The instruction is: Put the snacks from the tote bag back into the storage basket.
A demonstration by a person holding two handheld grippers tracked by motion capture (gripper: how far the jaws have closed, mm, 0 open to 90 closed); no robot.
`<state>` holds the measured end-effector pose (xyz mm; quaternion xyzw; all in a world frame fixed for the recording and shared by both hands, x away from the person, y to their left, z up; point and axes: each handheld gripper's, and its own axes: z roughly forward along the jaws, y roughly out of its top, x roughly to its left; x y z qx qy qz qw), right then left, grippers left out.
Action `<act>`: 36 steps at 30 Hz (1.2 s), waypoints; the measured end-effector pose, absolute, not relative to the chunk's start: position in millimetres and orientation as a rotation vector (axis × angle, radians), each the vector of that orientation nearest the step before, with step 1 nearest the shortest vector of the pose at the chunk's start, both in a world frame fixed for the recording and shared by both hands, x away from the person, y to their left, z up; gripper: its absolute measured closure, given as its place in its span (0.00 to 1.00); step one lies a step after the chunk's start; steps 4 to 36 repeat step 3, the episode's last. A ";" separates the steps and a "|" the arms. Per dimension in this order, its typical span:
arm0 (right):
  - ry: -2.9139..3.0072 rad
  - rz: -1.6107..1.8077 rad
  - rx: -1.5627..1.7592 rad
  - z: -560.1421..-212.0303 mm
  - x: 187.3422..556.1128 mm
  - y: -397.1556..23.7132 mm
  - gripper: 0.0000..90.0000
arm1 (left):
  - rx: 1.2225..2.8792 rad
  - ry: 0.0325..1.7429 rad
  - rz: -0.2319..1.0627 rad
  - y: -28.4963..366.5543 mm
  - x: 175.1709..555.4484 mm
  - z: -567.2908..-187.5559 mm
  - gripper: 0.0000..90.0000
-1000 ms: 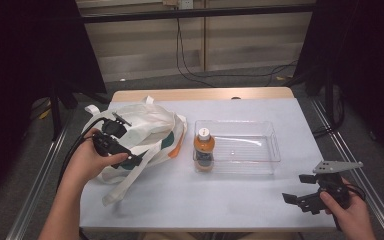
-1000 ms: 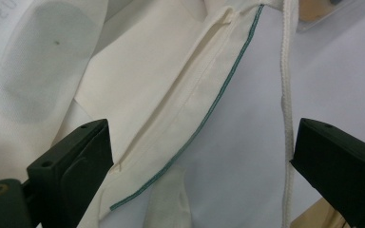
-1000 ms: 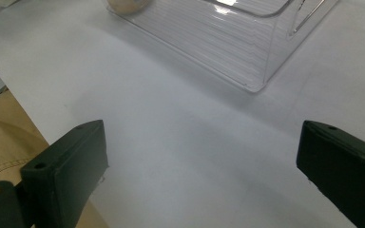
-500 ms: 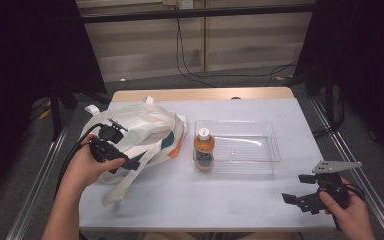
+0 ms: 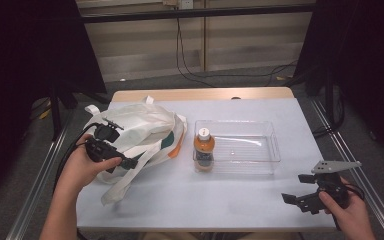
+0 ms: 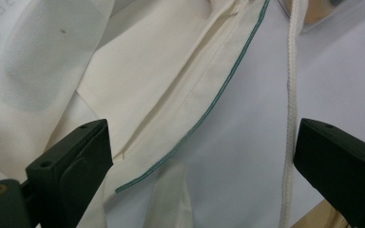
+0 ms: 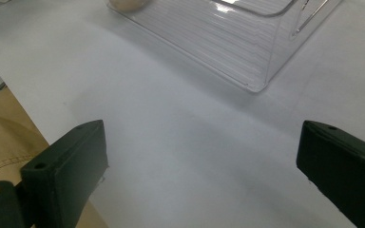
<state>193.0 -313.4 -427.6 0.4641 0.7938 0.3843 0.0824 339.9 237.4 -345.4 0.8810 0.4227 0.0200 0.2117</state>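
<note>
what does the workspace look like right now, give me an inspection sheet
surface: table with a pale cover, wood edge at the far side
things: white cloth bag lying at the left; clear bin at centre right; orange bottle upright in the bin's left end
clutter: nothing seen
grippers: left gripper open over the bag's hem and strap; right gripper open above bare table at the near right, holding nothing
cables: black cable trails from the left gripper; more cables on the floor behind the table
surroundings: dark frame and curtains, grey floor
</note>
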 end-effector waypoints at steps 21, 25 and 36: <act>2.368 1.147 1.386 -427.9 192.0 -314.4 0.03 | 2.442 1.172 0.060 238.2 340.9 -345.9 0.06; 2.368 1.147 1.386 -427.9 192.0 -314.4 0.03 | 2.442 1.172 0.060 238.2 340.9 -345.9 0.06; 2.368 1.147 1.386 -427.9 192.0 -314.4 0.03 | 2.442 1.172 0.060 238.2 340.9 -345.9 0.06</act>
